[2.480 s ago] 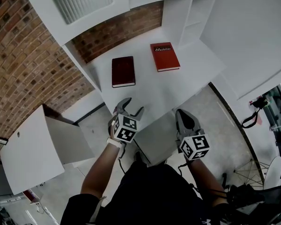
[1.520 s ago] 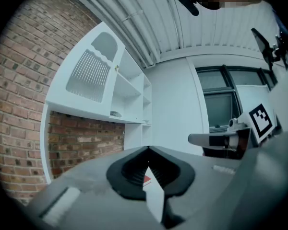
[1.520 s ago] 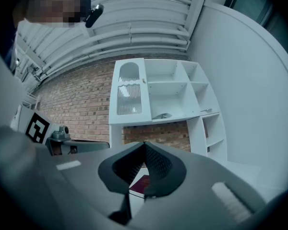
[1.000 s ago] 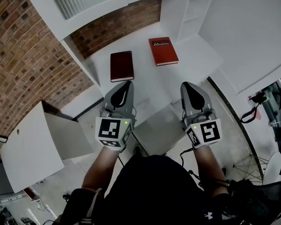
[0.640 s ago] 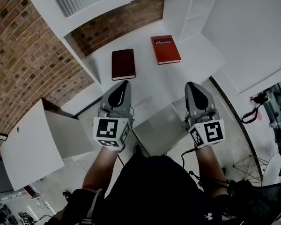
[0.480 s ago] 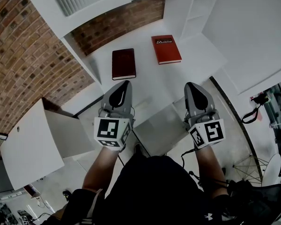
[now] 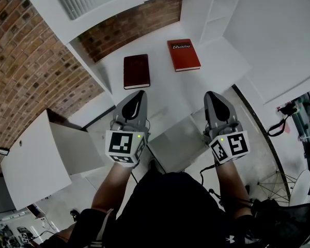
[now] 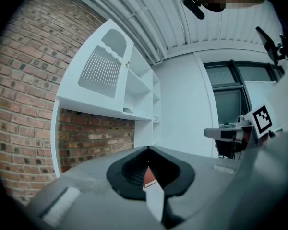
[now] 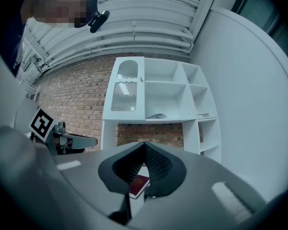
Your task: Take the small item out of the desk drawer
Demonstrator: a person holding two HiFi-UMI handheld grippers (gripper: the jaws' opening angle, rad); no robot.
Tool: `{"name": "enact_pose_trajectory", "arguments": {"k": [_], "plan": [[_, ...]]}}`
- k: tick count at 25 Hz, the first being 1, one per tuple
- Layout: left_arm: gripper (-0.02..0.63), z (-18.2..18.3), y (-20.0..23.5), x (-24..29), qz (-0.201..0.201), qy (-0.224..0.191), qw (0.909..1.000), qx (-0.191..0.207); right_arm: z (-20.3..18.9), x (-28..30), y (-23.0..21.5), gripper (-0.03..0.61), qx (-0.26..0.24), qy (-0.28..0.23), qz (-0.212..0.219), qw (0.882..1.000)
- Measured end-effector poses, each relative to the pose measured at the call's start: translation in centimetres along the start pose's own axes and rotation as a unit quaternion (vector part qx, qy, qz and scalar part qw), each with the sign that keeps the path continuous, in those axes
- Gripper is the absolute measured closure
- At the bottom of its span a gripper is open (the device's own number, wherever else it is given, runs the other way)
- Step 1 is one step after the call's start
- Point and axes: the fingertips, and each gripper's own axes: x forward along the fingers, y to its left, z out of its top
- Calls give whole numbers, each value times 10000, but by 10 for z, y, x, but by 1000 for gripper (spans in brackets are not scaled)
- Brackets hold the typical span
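Small item of the task: not visible in any view, so where it lies can only be judged.

Left claw [image 7: 140, 91]: jaws pressed together at the tips, nothing between them, pointing level over the front of the desk. Right claw [image 7: 211, 93]: likewise closed and empty, held level, well apart from the left claw. In each gripper view only a sliver of a book, far beyond, shows past the black pads.

Between and below the two claws, a pale grey rectangular panel [image 7: 178, 138] projects from under the front edge of the white desk top [image 7: 170, 94]. It is probably the desk drawer, pulled out, but this cannot be told for certain, and no contents can be made out on it. If the item is there, it lies lower than both claws and nearer to the person than their tips.

Farther out on the desk top lie a dark red hardback book [image 7: 136, 71] and, to its right, a brighter red book with white lettering [image 7: 183, 55]. They lie apart, and neither claw touches them. Behind stand a white shelf unit [image 7: 209, 14] and a red brick wall [image 7: 31, 61].

Progress, as a judgement: early. Nothing has been grasped. Left to do: find the item, open a claw, lower it, pinch the item and lift it clear.
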Motion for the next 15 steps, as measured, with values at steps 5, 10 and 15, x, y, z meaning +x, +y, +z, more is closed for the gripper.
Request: {"name": "enact_pose_trajectory", "arguments": {"k": [5, 10, 15], "plan": [[611, 0, 1, 0, 4, 1, 10000, -4, 0, 0, 0, 577, 0, 4, 1, 10000], [611, -1, -1, -1, 1, 17, 10000, -7, 1, -1, 1, 577, -2, -5, 4, 10000], [611, -1, -3, -3, -14, 25, 10000, -8, 1, -5, 2, 577, -11, -4, 1, 10000]]}}
